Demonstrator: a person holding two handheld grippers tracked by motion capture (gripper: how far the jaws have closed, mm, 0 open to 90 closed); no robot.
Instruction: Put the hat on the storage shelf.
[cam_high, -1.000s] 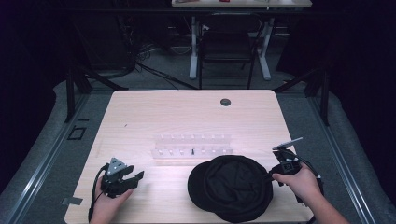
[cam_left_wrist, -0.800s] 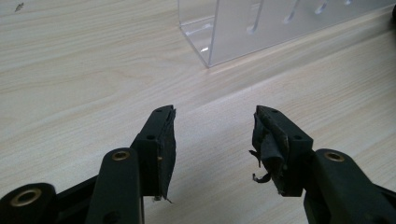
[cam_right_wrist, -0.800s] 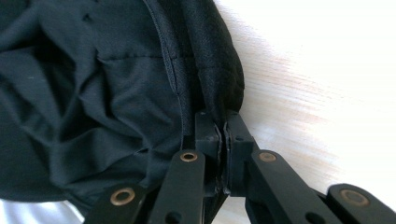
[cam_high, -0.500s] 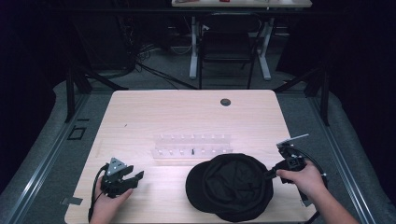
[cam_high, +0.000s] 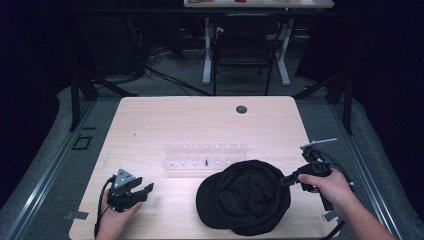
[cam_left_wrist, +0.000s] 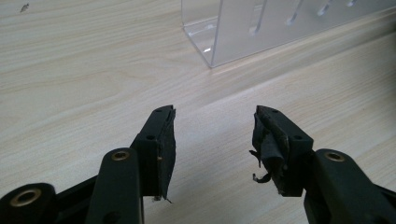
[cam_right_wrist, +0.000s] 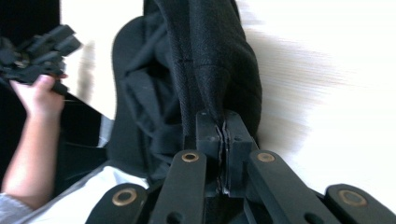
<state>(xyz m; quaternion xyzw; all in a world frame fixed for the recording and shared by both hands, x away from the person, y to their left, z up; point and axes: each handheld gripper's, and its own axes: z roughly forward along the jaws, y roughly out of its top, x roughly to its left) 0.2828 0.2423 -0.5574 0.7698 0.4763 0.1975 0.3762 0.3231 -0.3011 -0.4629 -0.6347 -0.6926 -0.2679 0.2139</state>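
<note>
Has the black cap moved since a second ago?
Yes. The right gripper, shut on the black cap, lifted its right edge; the cap now overlaps the clear rack more.

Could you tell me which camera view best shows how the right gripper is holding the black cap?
The right gripper view: its jaws are shut on a fold of the black cap at the rim, close up. The high view shows the right gripper at the cap's right edge, too small for detail. The left gripper view looks elsewhere.

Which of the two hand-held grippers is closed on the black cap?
The right hand-held gripper: its jaws pinch the edge of the black cap. The left hand-held gripper rests open, holding nothing.
</note>
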